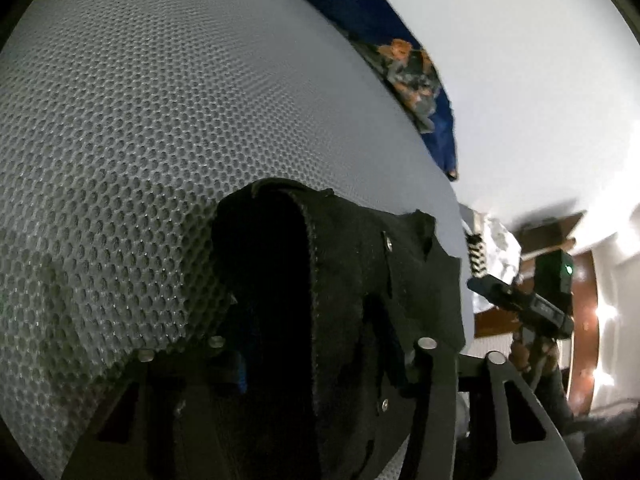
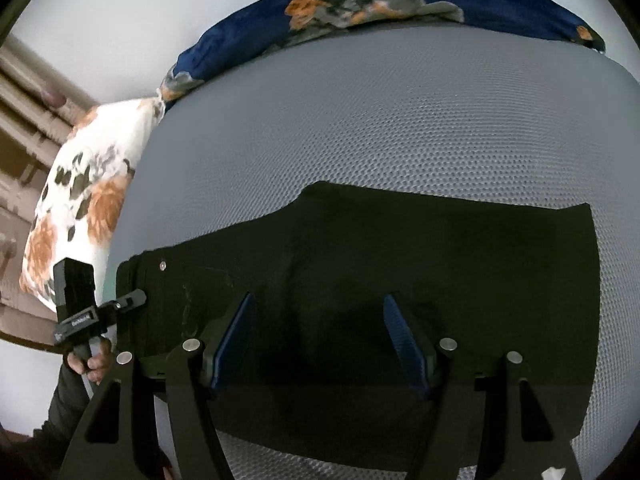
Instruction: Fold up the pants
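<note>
Black pants lie folded flat on a grey mesh mattress, waistband with a metal button at the left. My right gripper is open, its blue pads spread just above the pants' near part. In the right wrist view my left gripper shows at the waistband's left edge, held by a hand. In the left wrist view the left gripper is shut on the pants' waistband, black fabric bunched over the fingers and hiding them.
A dark blue floral blanket lies along the mattress's far edge. A white floral pillow sits at the left. The right gripper shows in the left wrist view, with a white wall behind it.
</note>
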